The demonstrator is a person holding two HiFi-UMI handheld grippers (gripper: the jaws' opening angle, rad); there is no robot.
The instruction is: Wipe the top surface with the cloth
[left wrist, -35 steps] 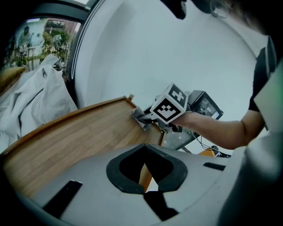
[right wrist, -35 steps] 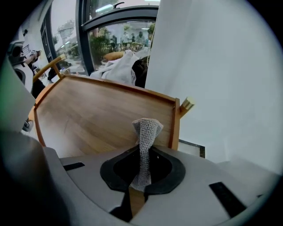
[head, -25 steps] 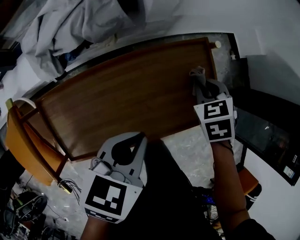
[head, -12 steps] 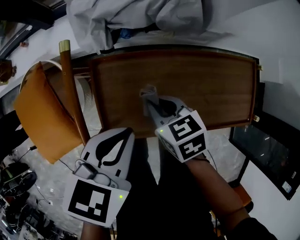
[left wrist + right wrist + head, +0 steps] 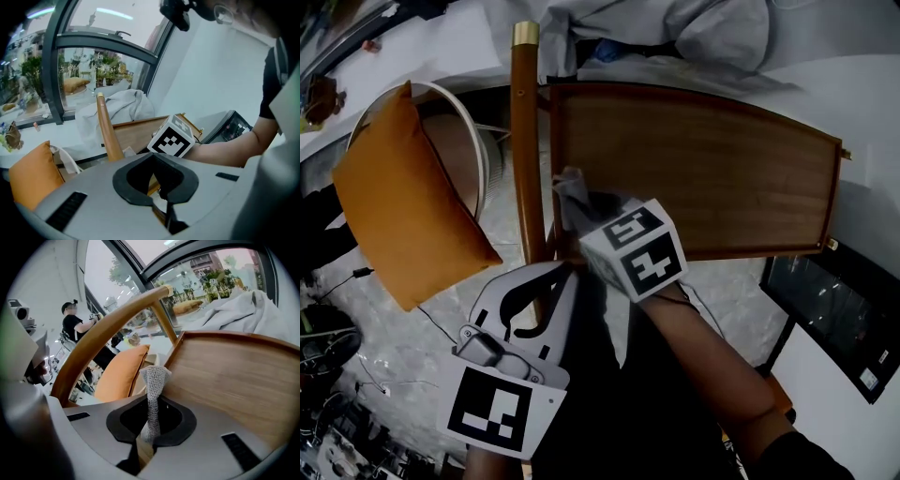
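1. Wiping in hand: your right tongs (image 5: pixel 578 214) clamp the cloth (image 5: pixel 571 190) at the counter's (image 5: pixel 712 178) left end.
2. Your left tongs (image 5: pixel 563 275) sit closed, empty, off the counter.
3. Next, I judge: press down, sweep rightward.

I take this for a lab or office workroom, not a home. At the upper left of my left gripper view, tall dark-framed windows (image 5: pixel 93 61) look out on plants (image 5: pixel 33 65). Loose cables and gear (image 5: pixel 333 422) litter the pale stone floor (image 5: pixel 384 337) at the lower left of the head view, and a black equipment case (image 5: pixel 834 309) sits at the right. At the left of my right gripper view, 1 person in black (image 5: pixel 77 326) stands among devices. A wooden table (image 5: pixel 694 169) and an orange cushion (image 5: pixel 403 206) sit amid it all.
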